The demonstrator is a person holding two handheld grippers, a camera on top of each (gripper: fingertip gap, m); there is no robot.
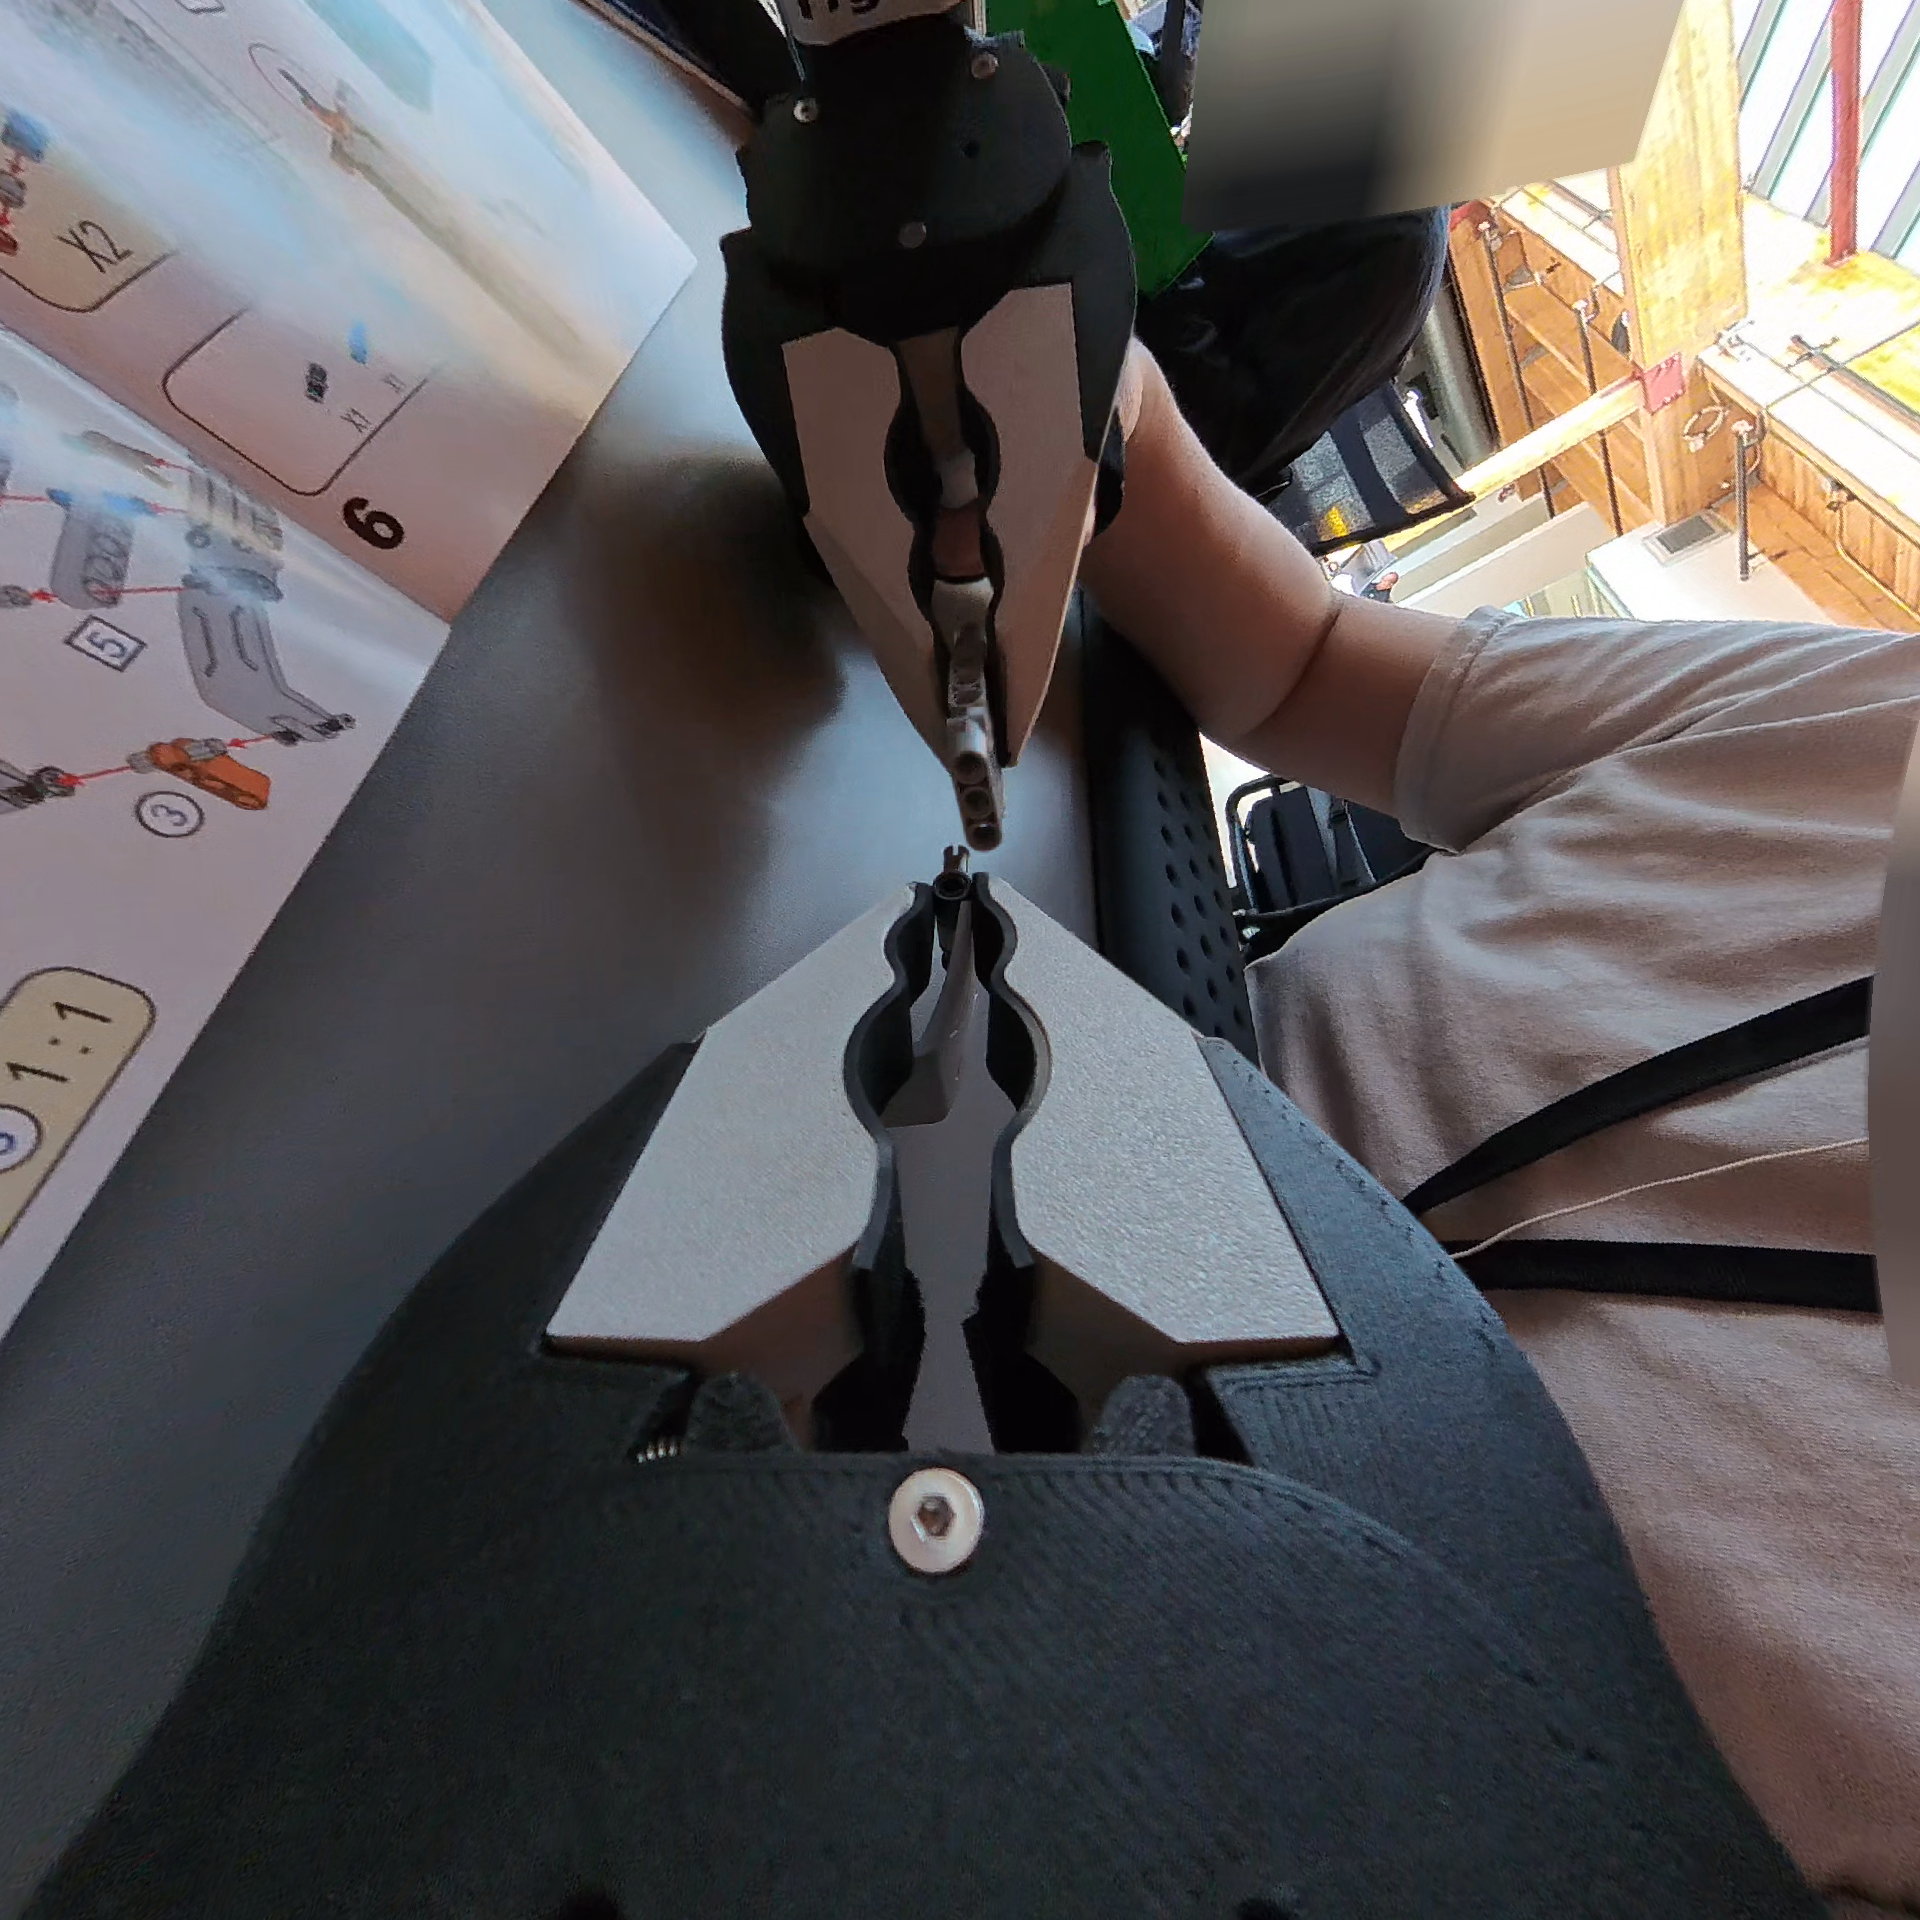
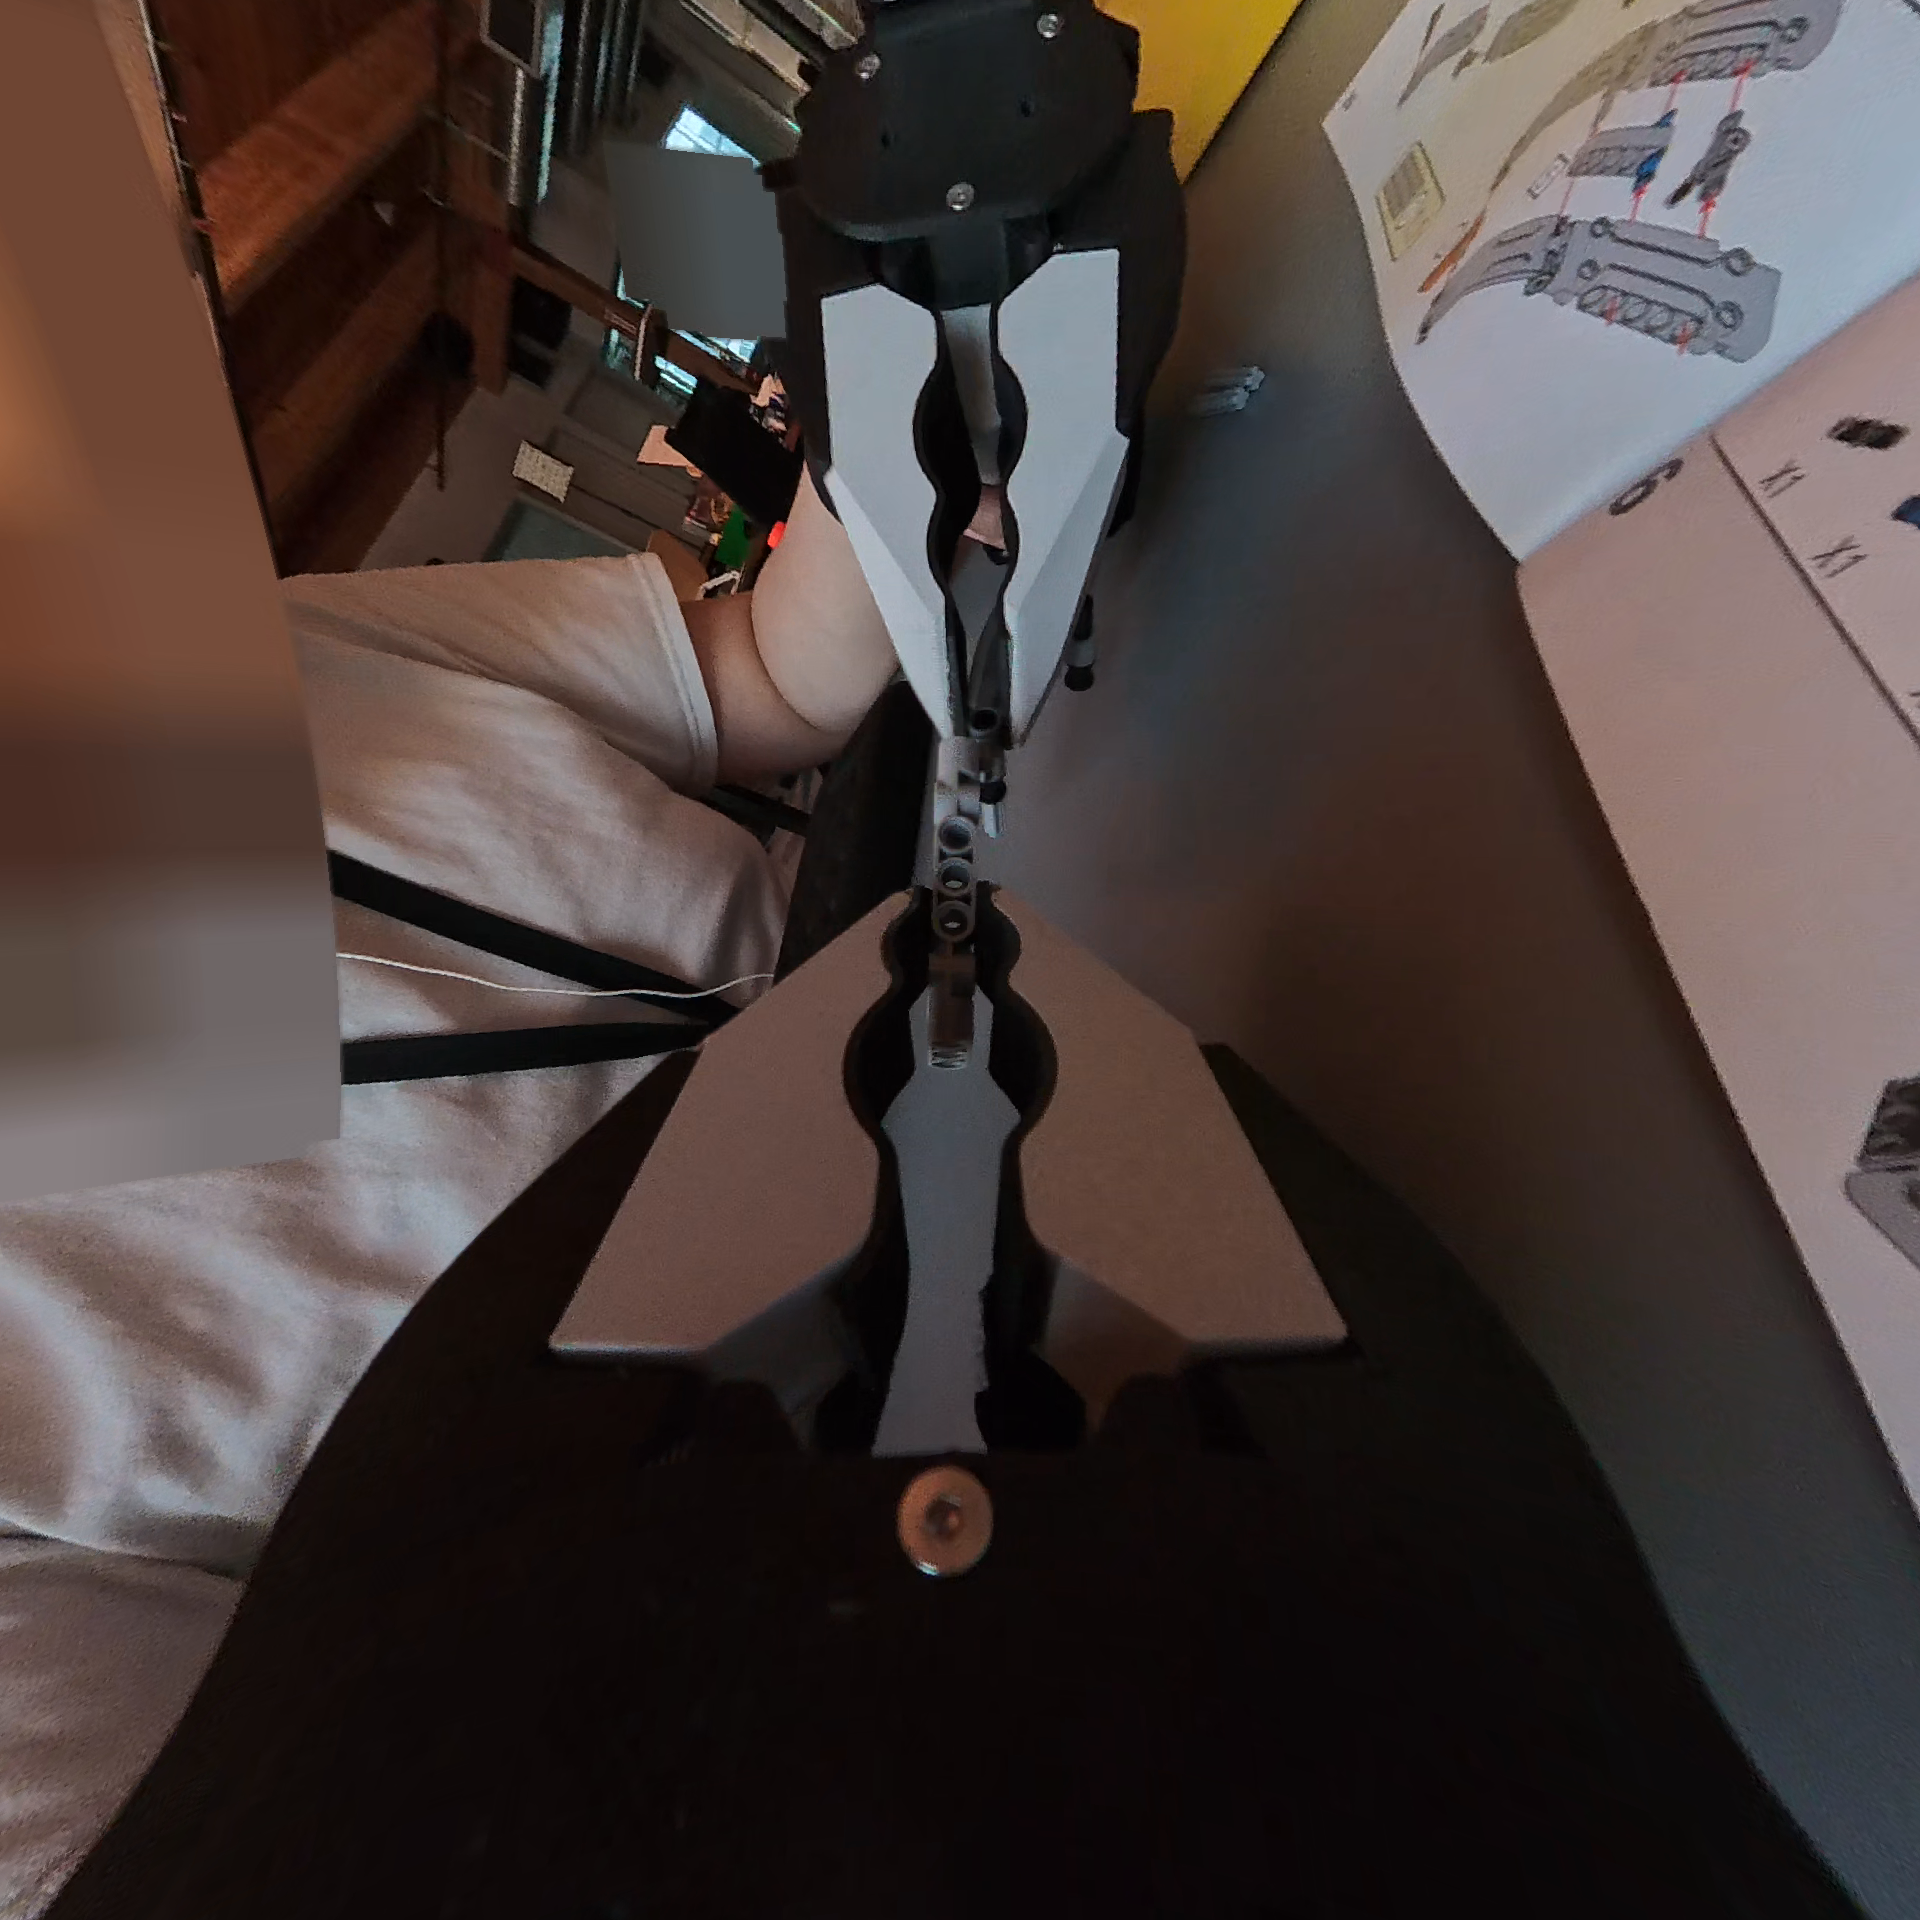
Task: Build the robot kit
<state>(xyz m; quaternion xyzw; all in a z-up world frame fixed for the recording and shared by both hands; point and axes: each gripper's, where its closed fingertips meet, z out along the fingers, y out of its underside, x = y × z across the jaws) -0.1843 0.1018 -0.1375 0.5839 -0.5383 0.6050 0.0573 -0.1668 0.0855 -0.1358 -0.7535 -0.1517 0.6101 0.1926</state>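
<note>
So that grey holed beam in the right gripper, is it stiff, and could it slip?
The grey holed beam looks like rigid moulded plastic, so probably stiff and light. The right gripper clamps only part of it, so a push from the left gripper could pivot it. Its smooth faces might slide.

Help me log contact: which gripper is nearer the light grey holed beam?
Right. The right gripper is shut on the holed beam; the left gripper faces its end, holding a curved grey piece.
</note>
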